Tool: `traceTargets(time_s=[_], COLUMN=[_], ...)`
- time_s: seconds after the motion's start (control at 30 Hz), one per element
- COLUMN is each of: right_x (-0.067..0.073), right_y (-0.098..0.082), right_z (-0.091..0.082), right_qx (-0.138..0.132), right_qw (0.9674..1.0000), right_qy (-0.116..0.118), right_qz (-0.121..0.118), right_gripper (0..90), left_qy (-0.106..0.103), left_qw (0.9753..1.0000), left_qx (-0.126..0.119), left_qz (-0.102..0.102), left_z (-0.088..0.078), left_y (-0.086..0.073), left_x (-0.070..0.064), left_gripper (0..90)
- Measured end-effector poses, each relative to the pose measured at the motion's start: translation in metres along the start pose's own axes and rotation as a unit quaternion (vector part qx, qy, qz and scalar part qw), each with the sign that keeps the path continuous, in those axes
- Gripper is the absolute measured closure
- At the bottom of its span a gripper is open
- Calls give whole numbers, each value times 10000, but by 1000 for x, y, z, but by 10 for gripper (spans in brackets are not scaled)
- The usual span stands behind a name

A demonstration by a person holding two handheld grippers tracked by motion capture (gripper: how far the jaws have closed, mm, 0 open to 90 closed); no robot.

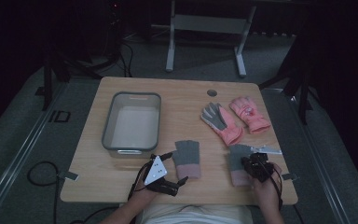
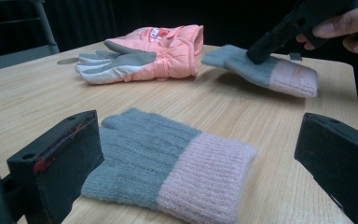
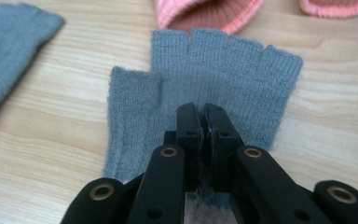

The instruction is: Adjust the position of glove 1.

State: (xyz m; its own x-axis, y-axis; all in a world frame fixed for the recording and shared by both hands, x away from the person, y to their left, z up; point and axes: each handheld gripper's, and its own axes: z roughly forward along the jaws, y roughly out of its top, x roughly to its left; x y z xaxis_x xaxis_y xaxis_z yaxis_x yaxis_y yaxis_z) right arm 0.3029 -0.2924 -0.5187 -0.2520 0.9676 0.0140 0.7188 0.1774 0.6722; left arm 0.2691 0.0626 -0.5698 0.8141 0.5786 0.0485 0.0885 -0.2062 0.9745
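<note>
While the right gripper has its fingers pressed together on the knit of the right-hand fingerless glove, pinching a fold of the grey fabric close to the pink cuff, the left gripper waits with its fingers spread wide on either side of the second fingerless glove, touching nothing.

Location: the pinched glove lies near the counter's near right corner, just inside the near edge. Its mate lies flat at the middle of the near edge. A pair of pink padded gloves rests toward the far right, and a grey tub sits toward the far left.

Orientation: the pinched glove's long axis runs from the near edge toward the far edge, cuff nearest the person, finger stubs pointing away toward the padded gloves. In the left gripper view its finger end appears raised slightly off the wood. The mate points the same way.

Recommendation, as a judgement: the present hold takes a small pinch of loose knit, which may stretch or slip. Lift slowly and low, watch that both layers come up together, and keep the cuff from dragging. The left gripper should close across the mate's cuff band, where the fabric is thickest, before any joint move toward the tub.
</note>
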Motion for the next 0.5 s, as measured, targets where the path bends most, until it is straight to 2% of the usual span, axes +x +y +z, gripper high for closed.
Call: traceTargets(time_s=[0.23,0.5], right_x=[-9,-14], right_y=[-12,-14], right_z=[14,17], right_qx=[247,276], right_qw=[9997,9995], right_qy=[-41,118], right_qz=[0,-60], right_gripper=[839,775], left_qy=[-22,-29], left_qw=[10000,10000], left_qx=[-5,-13], left_qz=[10,19], left_z=[0,0], left_y=[0,0], left_x=[0,0], left_gripper=[1,1])
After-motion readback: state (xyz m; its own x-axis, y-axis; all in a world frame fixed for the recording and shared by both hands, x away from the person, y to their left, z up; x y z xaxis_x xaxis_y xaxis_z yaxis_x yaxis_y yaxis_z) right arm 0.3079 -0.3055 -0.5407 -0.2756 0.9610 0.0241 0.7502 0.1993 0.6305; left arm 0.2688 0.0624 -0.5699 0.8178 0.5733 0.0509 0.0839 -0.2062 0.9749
